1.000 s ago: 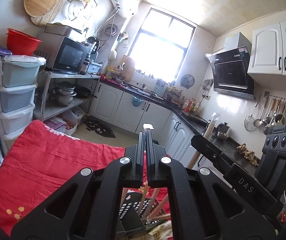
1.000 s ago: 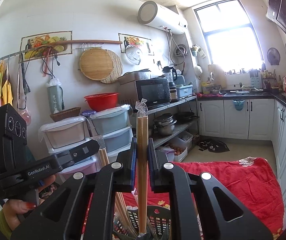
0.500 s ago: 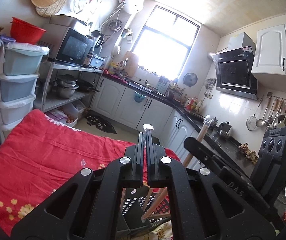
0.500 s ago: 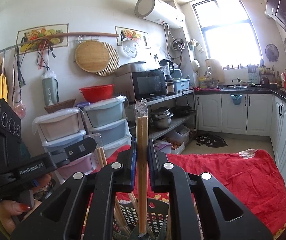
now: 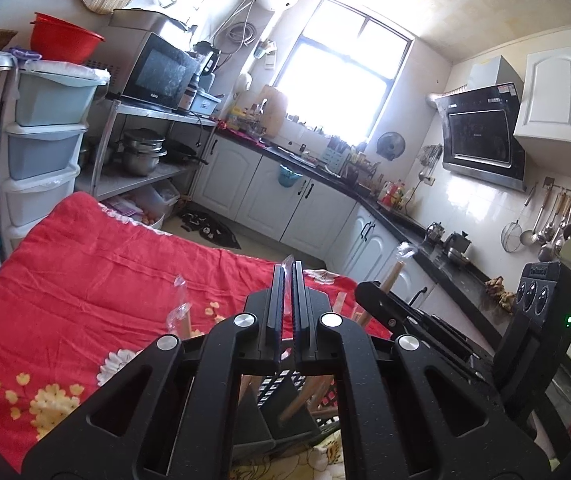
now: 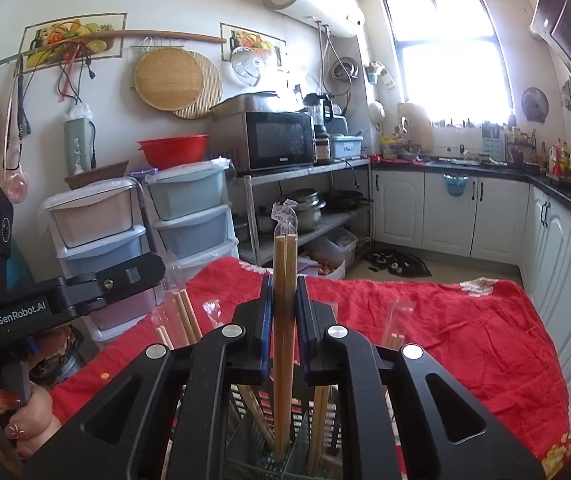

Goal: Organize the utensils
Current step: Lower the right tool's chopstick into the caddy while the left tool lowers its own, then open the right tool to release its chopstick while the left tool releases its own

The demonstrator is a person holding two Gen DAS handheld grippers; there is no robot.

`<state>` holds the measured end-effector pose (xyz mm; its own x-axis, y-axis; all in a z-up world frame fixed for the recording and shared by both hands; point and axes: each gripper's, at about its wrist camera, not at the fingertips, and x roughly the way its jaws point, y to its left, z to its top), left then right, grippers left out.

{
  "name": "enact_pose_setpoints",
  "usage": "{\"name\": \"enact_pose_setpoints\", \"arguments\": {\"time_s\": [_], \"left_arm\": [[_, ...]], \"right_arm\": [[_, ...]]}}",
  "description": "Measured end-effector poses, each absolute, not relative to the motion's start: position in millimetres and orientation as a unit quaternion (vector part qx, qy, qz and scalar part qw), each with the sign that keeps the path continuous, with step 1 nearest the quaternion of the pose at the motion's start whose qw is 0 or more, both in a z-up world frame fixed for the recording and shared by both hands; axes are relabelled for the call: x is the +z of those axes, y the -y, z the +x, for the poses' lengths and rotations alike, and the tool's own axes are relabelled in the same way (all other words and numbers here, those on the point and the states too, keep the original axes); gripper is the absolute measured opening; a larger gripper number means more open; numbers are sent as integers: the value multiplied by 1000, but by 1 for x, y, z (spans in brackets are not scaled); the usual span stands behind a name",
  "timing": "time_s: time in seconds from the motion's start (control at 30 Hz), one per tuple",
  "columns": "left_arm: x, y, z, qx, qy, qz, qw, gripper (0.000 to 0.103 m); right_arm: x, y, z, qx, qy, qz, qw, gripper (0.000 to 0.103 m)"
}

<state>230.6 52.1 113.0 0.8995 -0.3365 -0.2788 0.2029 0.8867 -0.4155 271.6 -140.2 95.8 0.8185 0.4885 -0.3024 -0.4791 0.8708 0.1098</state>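
Since a second ago your left claw [image 5: 287, 280] has tipped down, so more of the red cloth [image 5: 85, 280] shows ahead of it. The wrapper tip that stood above its fingers before is now only a thin clear edge between them. The fingers of this claw are almost together; I cannot tell if they really pinch that thin wrapper.

Your right claw [image 6: 284, 300] has also come lower and it still holds the pair of chopsticks [image 6: 284, 264] in a clear sleeve. The fingers press on both sides of the pair, which stands upright. Its top rises well above the fingertips, and its lower end reaches down into the dark basket [image 6: 269, 452] just under the claw.

More wrapped chopsticks [image 6: 183, 316] lean to the left of this claw, and another pair [image 6: 395, 328] stands to its right. In the left view the basket [image 5: 281, 396] sits directly below the claw, with sticks leaning inside it.
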Motion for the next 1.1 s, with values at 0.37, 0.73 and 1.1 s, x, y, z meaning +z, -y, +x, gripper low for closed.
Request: {"name": "enact_pose_setpoints", "arguments": {"time_s": [0.37,0.73,1.1], "left_arm": [[116,-54,214,-116,-173,-170,963,41],[116,-64,191,-89,-179,-170,965,81],[104,-70,170,-86,-190,-177,962,92]], "right_arm": [[95,158,256,252,-174,29,952,36],[99,179,229,252,-185,33,949,45],[94,190,205,252,-194,22,948,57]]}}
